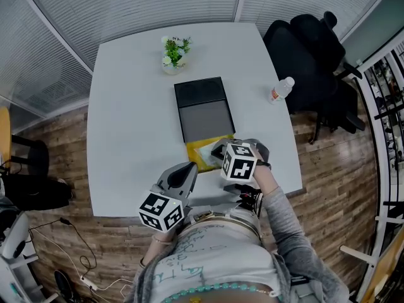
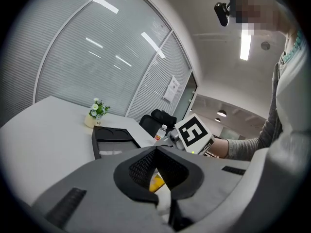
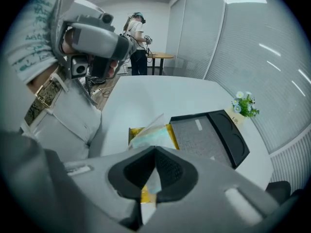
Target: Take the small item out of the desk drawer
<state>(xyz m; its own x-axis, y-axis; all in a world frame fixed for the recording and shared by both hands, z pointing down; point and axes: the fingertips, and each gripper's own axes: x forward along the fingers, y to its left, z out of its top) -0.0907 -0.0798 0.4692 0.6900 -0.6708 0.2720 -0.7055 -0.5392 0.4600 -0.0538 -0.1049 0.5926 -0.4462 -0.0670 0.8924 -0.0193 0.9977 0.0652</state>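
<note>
Here, the left gripper (image 1: 187, 169) hangs over the near edge of the white counter (image 1: 126, 137), left of centre and close to the person's body. Its jaws are together with nothing between them, and it points toward the far side, nearly level. Its marker cube (image 1: 161, 210) is the part nearest the person.

Far back on the counter, a little left of the middle, stands a small plant (image 1: 175, 52) in a pale pot. Just nearer than the plant lies a flat black box (image 1: 202, 100). Its far part is dark with two round recesses, and its near part is a grey panel. From the near end of the box a yellow-lined drawer (image 1: 203, 150) stands pulled out toward the person.

The right gripper (image 3: 154, 152) is tilted steeply down over the drawer's near right corner. Its jaws are clamped on a thin packet (image 3: 151, 136), a clear wrapper with a pale blue-green sheet inside. The packet sticks out past the jaw tips and shows in front of the yellow lining in the right gripper view. Whether its far end touches the drawer cannot be told.

Further right, near the counter's right edge, stands a clear bottle (image 1: 282, 88) with a white cap. Beyond that edge a black chair (image 1: 309, 55) stands on the wooden floor.
</note>
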